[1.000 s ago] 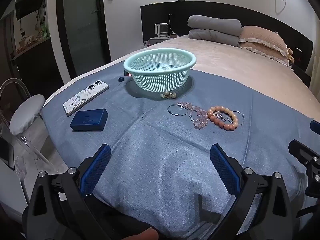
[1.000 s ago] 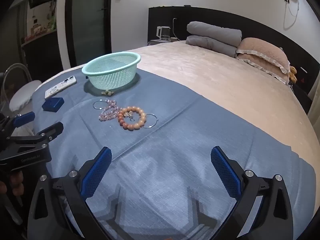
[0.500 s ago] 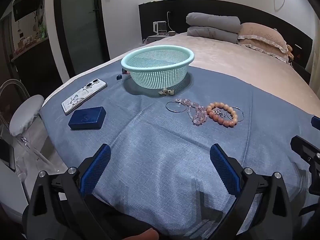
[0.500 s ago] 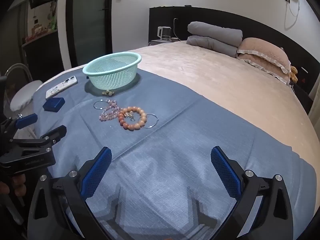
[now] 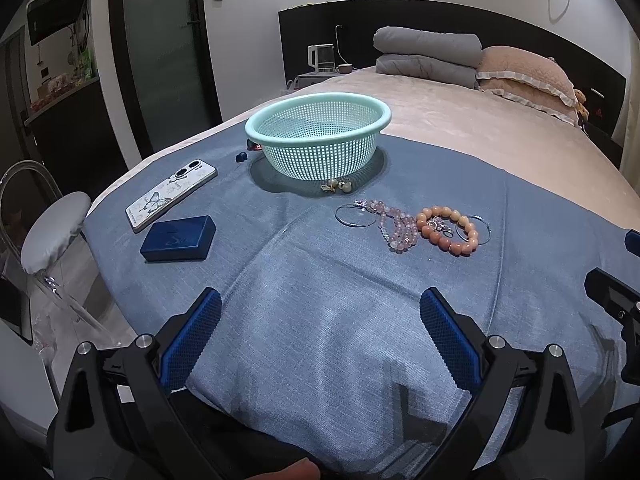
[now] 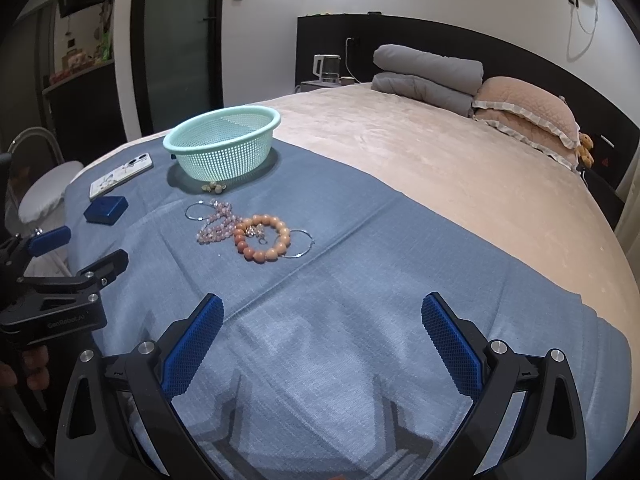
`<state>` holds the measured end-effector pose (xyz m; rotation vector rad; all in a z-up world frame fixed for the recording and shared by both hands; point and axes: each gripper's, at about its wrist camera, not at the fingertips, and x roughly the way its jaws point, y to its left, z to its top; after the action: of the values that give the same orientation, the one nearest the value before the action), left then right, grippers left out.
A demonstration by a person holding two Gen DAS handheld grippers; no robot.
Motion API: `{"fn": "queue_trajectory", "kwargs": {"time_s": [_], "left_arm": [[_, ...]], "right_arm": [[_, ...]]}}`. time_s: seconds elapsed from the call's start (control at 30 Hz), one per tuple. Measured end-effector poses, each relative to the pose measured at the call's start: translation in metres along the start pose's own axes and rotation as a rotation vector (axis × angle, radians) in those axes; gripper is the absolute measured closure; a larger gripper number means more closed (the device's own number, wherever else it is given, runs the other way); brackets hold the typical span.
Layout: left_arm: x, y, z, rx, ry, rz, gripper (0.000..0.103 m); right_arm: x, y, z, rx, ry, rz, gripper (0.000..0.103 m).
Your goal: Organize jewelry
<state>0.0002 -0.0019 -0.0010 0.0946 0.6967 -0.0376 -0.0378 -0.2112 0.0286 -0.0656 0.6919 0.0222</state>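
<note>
You held the left gripper (image 5: 320, 334) wide over the blue cloth (image 5: 320, 300), gripping nothing, and the right gripper (image 6: 322, 338) gaped just as wide beside it, also bare. The basket (image 5: 318, 136) stood upright on the cloth. Touching its near foot lay small earrings (image 5: 337, 187). Nearer you than the basket lay a thin ring (image 5: 355, 216), then pink beads (image 5: 396, 228) and an orange bracelet (image 5: 448, 230) with a hoop (image 5: 478, 229) against it. Left of the basket lay a phone (image 5: 172, 194) and a blue box (image 5: 178, 238).
</note>
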Motion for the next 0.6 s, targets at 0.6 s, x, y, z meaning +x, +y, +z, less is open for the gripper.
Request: {"fn": "queue_trajectory", "kwargs": {"time_s": [0.6], "left_arm": [[0.0065, -0.0036, -0.0021, 0.017, 0.023, 0.006, 0.006]], "right_arm": [[-0.0004, 0.0001, 0.0027, -0.026, 0.007, -0.016, 0.008]]}}
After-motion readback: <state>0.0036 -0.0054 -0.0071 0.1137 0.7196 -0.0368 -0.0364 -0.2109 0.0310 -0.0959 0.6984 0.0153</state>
